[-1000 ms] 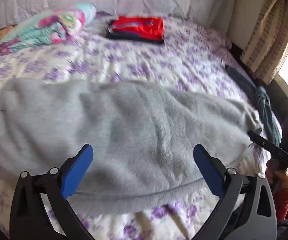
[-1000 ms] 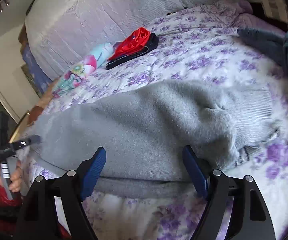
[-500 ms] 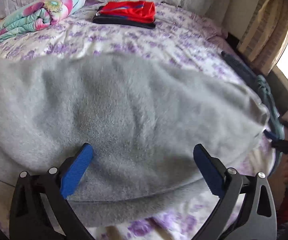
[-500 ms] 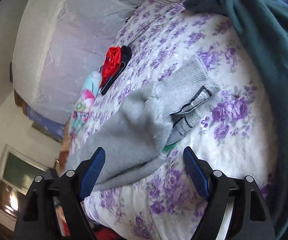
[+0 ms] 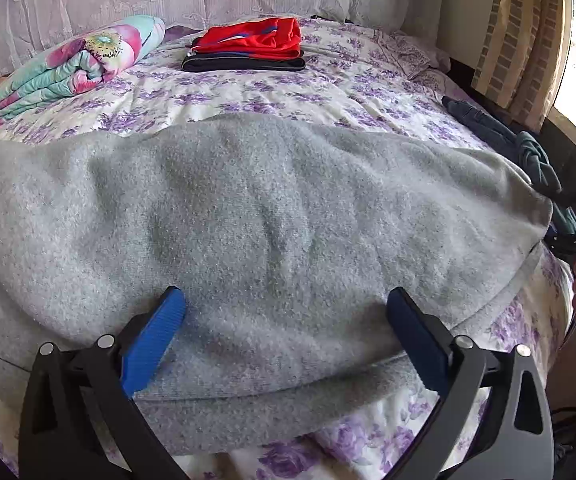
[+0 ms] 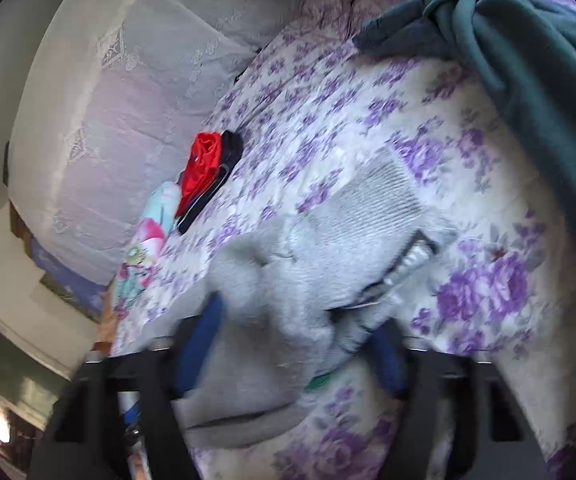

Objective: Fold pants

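2 pads of the right claw [image 6: 288, 352] have just been closing around the grey pants [image 6: 272, 320].

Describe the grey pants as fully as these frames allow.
The grey pants are fuzzy, fleece-like fabric, spread sideways across the floral bedspread, doubled over with a lower layer showing along the near edge. A ribbed waistband lies at one end. The right gripper has just been closing around bunched fabric there; the left gripper stands open over them.

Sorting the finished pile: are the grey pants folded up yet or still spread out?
Still spread: the grey pants lie lengthwise across the floral bedspread, their ribbed waistband unfolded beside the teal garment.
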Available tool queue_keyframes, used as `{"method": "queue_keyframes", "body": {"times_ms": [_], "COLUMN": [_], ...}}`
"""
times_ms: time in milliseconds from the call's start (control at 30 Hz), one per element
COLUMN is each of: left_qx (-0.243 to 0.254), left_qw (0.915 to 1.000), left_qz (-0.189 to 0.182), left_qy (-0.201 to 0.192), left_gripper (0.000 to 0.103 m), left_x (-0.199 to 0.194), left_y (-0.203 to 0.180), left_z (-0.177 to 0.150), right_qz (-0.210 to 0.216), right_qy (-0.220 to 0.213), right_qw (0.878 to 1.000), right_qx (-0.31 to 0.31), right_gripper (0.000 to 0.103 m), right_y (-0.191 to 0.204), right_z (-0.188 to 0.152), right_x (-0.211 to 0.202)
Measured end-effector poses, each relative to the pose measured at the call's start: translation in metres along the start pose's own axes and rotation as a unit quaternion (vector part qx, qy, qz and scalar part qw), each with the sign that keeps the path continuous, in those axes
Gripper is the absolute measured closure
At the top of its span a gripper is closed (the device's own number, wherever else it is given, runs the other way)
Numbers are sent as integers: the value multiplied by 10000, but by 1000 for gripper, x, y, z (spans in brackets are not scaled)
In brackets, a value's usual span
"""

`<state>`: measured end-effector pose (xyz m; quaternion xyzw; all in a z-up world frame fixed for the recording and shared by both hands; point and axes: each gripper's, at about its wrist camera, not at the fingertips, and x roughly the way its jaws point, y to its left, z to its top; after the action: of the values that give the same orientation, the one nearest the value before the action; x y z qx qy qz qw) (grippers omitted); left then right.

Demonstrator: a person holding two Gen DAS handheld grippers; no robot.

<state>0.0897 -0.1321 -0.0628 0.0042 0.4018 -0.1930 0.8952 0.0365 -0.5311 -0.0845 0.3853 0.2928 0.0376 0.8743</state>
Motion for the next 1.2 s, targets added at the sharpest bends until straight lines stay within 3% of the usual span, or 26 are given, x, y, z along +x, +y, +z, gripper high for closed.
{"method": "queue_keyframes", "body": {"times_ms": [67,167,233,333,433,500,633,667,733,767,800,833,933,1000,1100,1200], "left_qx": [-17,-134,-273,-572,-1156,-1639,-2549,-2707,-2854,-2846,-2844,-2872,-3069,-3241,-3256,-3032], "left_qw": [10000,9999,9994,9969,9911,9842,9602,9554,9526,9532,9534,9527,9467,9413,9410,9484], "left_qz": [-45,2,73,135,195,89,-795,-798,-427,-303,-140,-33,70,39,73,395], "left_qy": [-27,-50,-195,-515,-637,-669,-822,-869,-960,-978,-992,-996,-972,-945,-918,-841], "left_gripper": [5,5,5,5,5,5,5,5,5,5,5,5,5,5,5,5], "left_x": [-1,-8,-25,-53,-74,-82,-98,-102,-111,-114,-117,-119,-118,-116,-111,-107], "left_y": [2,6,14,36,77,105,153,160,173,175,180,184,198,207,208,198], "left_z": [-1,-2,-6,-10,-18,-27,-43,-46,-49,-50,-51,-53,-59,-64,-64,-61], "right_qz": [140,121,-189,-497,-784,-961,-1107,-1190,-1534,-1638,-1564,-1331,-453,-87,-455,-920], "right_qy": [-195,-483,-766,-1119,-1247,-1088,-354,-45,67,-12,-71,9,177,11,-460,-114], "right_qw": [9996,9988,9941,9694,9236,8816,8050,7793,7319,7144,7096,7202,7709,8009,8381,8721], "right_qx": [130,-11,-740,-2130,-3538,-4491,-5817,-6152,-6639,-6803,-6869,-6809,-6351,-5987,-5416,-4805], "right_gripper": [79,81,81,82,82,82,81,79,65,62,48,33,31,31,31,31], "right_y": [-10,-2,30,96,163,201,238,241,243,244,247,250,261,269,271,248], "right_z": [-3,-5,-6,-13,-43,-78,-155,-176,-202,-210,-211,-207,-184,-162,-128,-108], "right_x": [-1,-7,-14,-19,-8,14,71,90,109,110,104,96,60,38,38,82]}}
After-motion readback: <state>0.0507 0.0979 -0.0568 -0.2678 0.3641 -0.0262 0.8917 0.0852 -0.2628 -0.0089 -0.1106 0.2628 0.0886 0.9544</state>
